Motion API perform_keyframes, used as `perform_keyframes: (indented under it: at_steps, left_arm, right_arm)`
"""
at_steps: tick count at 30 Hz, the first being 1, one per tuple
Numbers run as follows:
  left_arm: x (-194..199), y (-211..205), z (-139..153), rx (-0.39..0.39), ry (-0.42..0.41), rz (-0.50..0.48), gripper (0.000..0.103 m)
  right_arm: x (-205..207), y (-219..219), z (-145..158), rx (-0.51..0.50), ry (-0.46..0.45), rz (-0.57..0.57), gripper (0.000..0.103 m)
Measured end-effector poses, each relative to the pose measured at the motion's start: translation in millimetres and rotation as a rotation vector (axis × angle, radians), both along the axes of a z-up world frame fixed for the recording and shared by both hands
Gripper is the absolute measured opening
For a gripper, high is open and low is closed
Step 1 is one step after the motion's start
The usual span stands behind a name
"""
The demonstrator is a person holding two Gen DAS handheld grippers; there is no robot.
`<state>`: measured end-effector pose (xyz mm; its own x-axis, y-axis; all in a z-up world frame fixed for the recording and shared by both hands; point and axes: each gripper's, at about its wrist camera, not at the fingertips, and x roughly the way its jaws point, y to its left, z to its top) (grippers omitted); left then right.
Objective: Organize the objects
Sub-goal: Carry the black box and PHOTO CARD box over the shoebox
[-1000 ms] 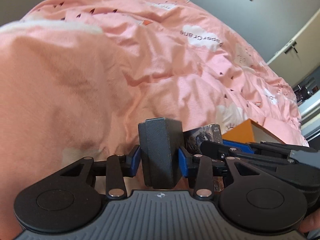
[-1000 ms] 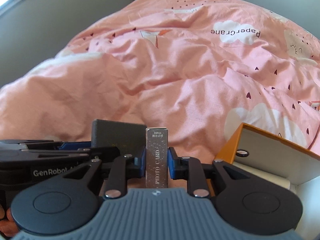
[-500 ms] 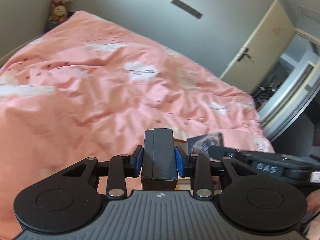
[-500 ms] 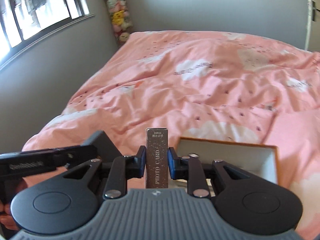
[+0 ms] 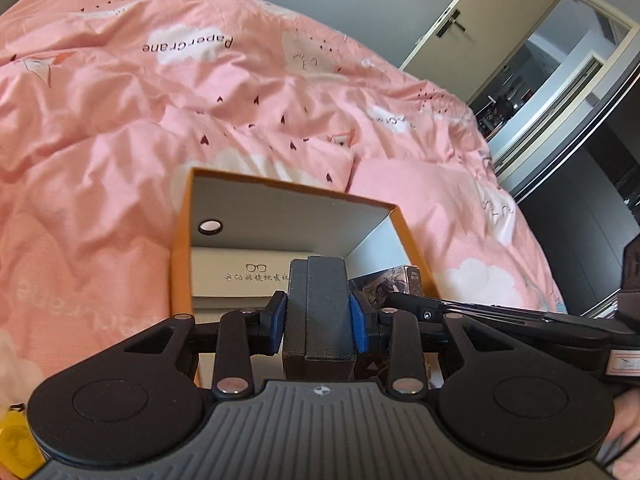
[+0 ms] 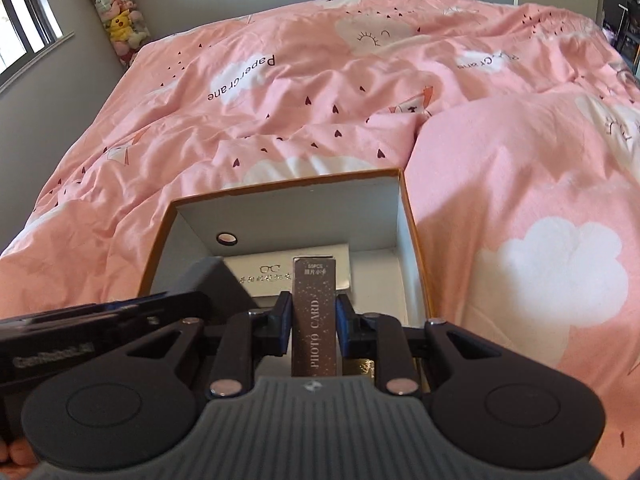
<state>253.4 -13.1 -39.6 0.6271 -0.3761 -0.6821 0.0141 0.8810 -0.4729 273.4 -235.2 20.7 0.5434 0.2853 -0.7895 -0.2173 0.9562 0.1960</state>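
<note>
An open orange box (image 5: 288, 190) with white inner walls lies on the pink duvet. Flat on its floor is a white glasses box (image 5: 240, 276). My left gripper (image 5: 318, 316) is shut on a dark grey textured case (image 5: 320, 300), held upright over the near part of the orange box. My right gripper (image 6: 313, 320) is shut on a slim brown "PHOTO CARD" box (image 6: 314, 308), upright over the orange box (image 6: 288, 184) just in front of the glasses box (image 6: 256, 272). The two tools hang side by side, close together. The photo card box's printed face (image 5: 384, 288) shows right of the grey case.
The rumpled pink duvet (image 6: 280, 80) covers the whole bed, with a pink pillow (image 6: 520, 200) right of the box. Plush toys (image 6: 116, 20) hang in the far left corner by a window (image 6: 24, 32). A door (image 5: 480, 28) stands at the right. A yellow item (image 5: 16, 440) lies low left.
Both grippers have swung across the bed and now hang over the open orange box, which fills the middle of both views. Each keeps its grip; the left jaws narrowed slightly on the case.
</note>
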Motion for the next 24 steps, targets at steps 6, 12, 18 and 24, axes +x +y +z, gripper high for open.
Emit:
perform_keyframes:
  at_steps: [6,12,18,24]
  left_arm:
    - [11,-13,-19,-0.025,0.056,0.036,0.038]
    - [12,-25,-35,-0.050,0.079,0.089,0.038]
    - [14,-27,-48,-0.081,0.108,0.154,0.038]
    - [18,-30,-58,-0.100,0.220,0.106,0.039]
  right_arm:
    - [8,-11,-6,0.046,-0.022,-0.039,0.024]
    - [8,-11,-7,-0.007,-0.058,-0.013,0.023]
    - [6,-14,-10,-0.018,-0.071,-0.014,0.023]
    - [5,-16,-12,-0.017,-0.066,-0.005,0.023]
